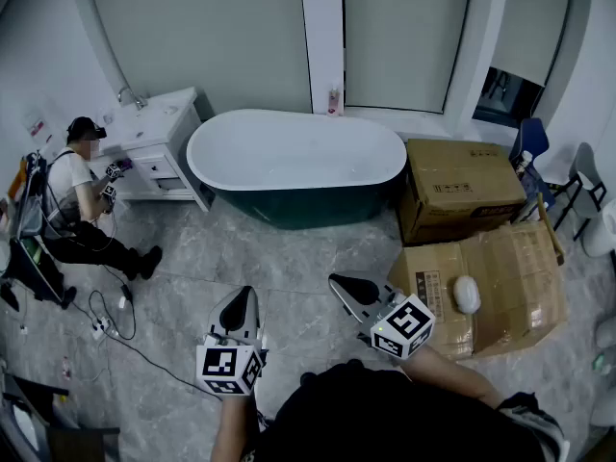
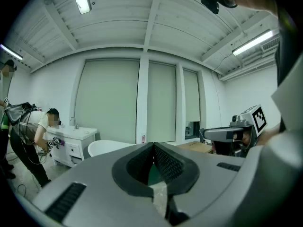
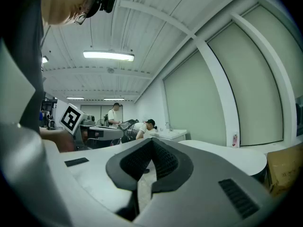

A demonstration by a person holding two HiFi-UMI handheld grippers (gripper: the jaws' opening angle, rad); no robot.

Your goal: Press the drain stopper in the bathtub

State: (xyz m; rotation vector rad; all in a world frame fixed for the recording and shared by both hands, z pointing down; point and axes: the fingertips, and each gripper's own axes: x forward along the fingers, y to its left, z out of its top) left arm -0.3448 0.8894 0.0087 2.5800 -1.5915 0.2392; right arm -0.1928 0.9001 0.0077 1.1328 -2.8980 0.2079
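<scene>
A white oval bathtub (image 1: 296, 157) with a dark green outer wall stands against the far window wall, a good way from me. Its drain stopper is not visible from here. The tub's rim shows in the left gripper view (image 2: 105, 147) and in the right gripper view (image 3: 227, 152). My left gripper (image 1: 241, 301) is held low over the marble floor, shut, with nothing between its jaws. To its right is my right gripper (image 1: 348, 285), also shut and empty, pointing toward the tub.
Two cardboard boxes (image 1: 460, 189) stand right of the tub, the nearer one (image 1: 491, 287) with a white object on it. A white vanity (image 1: 159, 142) sits left of the tub, with a crouching person (image 1: 82, 200) beside it. Cables (image 1: 111, 318) lie on the floor at left. Chairs (image 1: 539, 157) stand far right.
</scene>
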